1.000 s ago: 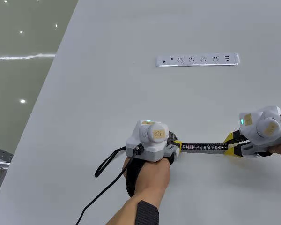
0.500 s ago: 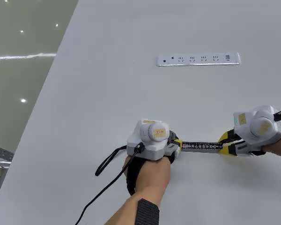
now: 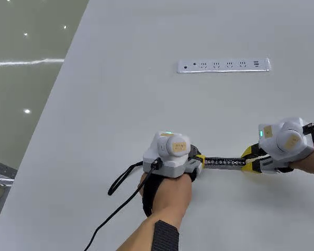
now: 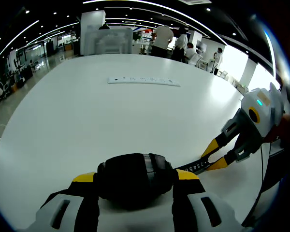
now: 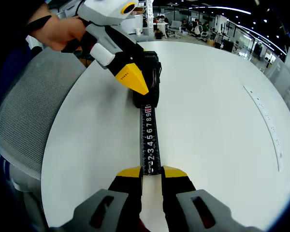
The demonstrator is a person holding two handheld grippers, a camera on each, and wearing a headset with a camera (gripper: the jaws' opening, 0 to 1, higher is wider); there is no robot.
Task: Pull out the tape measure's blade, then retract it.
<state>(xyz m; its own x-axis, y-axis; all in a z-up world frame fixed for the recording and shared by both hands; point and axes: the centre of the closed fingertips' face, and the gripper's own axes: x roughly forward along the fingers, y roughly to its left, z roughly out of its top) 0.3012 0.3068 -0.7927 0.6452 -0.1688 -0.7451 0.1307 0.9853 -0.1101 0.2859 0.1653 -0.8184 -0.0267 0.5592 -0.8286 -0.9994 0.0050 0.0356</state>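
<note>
Listing one tape measure: black case (image 4: 135,180), clamped between the yellow-tipped fingers (image 4: 85,177) of the left gripper (image 3: 197,163), which are closed on its two sides. The case sits low on the white surface (image 3: 120,104).

Blade (image 5: 149,137) – drawn out a short way. It runs straight from the case mouth to the right gripper (image 5: 150,170), whose fingers (image 5: 129,172) are pinched shut on its free end. Whether the blade touches the surface cannot be told.

Writing: black numerals 2 through 9 on the blade, read in order from the right fingers toward the case, with what looks like red print just before the case mouth. Any marking on the case is too dark to read. Tan stickers on both gripper housings, print too small to read.

Power strip (image 3: 224,65) – white, flat on the surface, well beyond both pairs of fingers; its markings are too small to tell.

Black cable (image 3: 120,204) trails behind the left fingers, past the hand, beside a black strap loop (image 3: 123,178).

Surface: plain white, matte, broad.

Room: glossy grey-green floor (image 3: 21,63) reflecting ceiling lights, off the surface's edge on the left gripper's outer side. The gripper views show an open hall with rows of ceiling lights, people (image 4: 160,41) standing past the far edge, and a grey mesh chair back (image 5: 34,121) beside the surface.
</note>
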